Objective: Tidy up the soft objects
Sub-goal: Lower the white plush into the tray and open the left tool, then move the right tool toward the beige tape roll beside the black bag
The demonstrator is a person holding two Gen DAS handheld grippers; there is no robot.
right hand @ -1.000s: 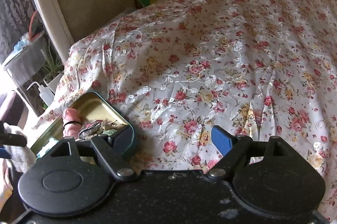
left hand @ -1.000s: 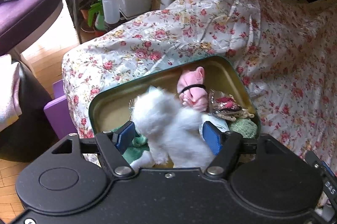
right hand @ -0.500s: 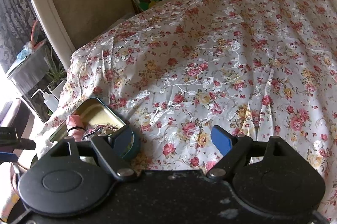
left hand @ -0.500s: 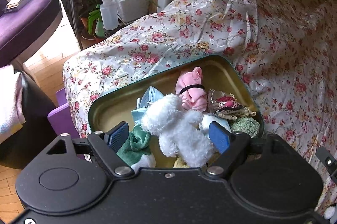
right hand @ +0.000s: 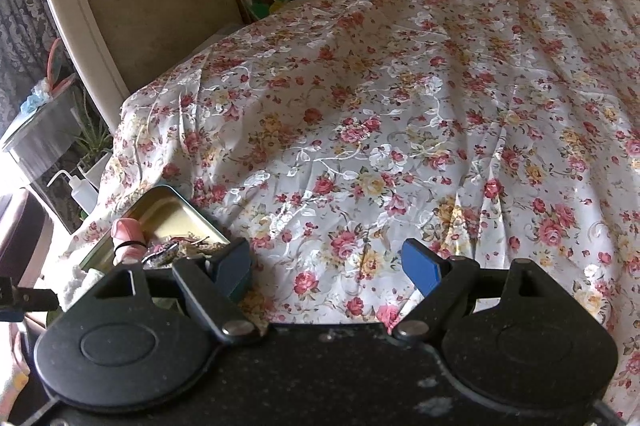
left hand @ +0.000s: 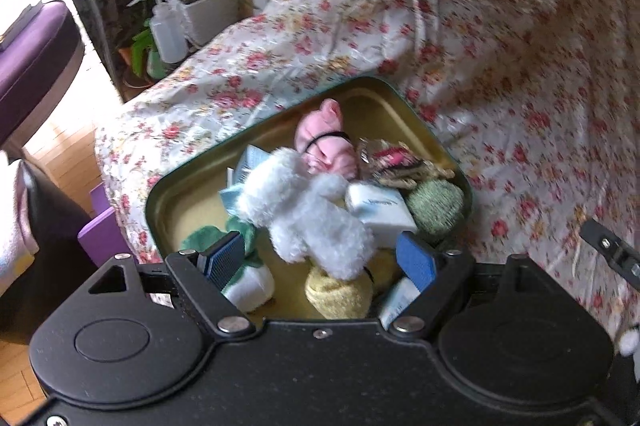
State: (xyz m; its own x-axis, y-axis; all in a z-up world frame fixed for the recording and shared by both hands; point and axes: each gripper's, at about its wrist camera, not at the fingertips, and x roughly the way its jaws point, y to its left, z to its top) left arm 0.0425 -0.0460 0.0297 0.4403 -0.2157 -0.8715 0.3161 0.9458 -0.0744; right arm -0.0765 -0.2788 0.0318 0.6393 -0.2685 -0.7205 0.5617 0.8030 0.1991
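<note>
Left wrist view: left gripper (left hand: 320,258) spread, jaws just opened — white plush (left hand: 304,210) lies free at twelve o'clock, long axis ten-to-four, in the tin (left hand: 192,166); right gripper (right hand: 326,266) spread, empty.

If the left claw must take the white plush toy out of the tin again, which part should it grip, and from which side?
Probably the toy's thick middle: the white plush toy lies slanted on top of the other things in the tin, so its body is free. Come from above, the open left claw across the body, one pad on each long flank; the limbs look thin and floppy.
</note>
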